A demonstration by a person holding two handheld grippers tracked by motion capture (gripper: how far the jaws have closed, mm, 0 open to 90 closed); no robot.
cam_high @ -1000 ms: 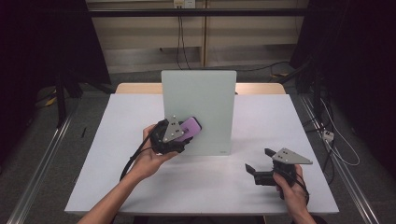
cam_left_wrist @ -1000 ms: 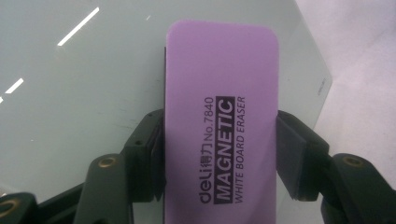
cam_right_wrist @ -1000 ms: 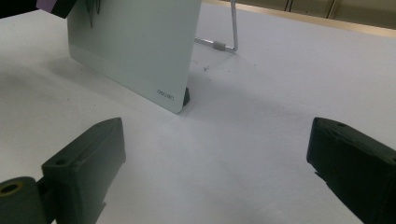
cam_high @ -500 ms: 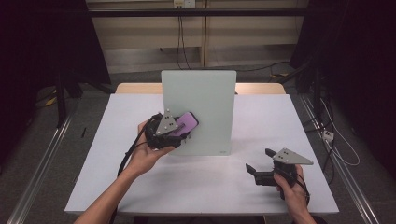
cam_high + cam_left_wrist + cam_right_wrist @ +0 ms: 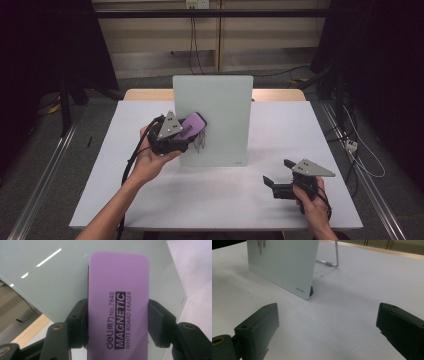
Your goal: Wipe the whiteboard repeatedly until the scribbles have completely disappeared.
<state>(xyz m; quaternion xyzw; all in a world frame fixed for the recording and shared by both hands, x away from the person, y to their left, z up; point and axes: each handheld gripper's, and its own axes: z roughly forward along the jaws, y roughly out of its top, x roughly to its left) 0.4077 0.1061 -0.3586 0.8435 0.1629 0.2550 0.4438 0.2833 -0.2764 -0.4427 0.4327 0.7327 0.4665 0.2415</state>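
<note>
At the near desk (image 5: 150, 210) edge the right gripper (image 5: 275, 183) rests, jaws spread wide and empty. Farther in, the left gripper (image 5: 192, 134) clamps a purple rectangular magnetic whiteboard eraser (image 5: 117, 305) against the upright pale-green glass board (image 5: 220, 100), apparently beside dark marks; flat, even pressure should wipe cleanest.

A purple magnetic whiteboard eraser (image 5: 117, 305), rounded at the corners with black lettering on its back, lies face-on against the upright glass board's (image 5: 220, 115) left part.
</note>
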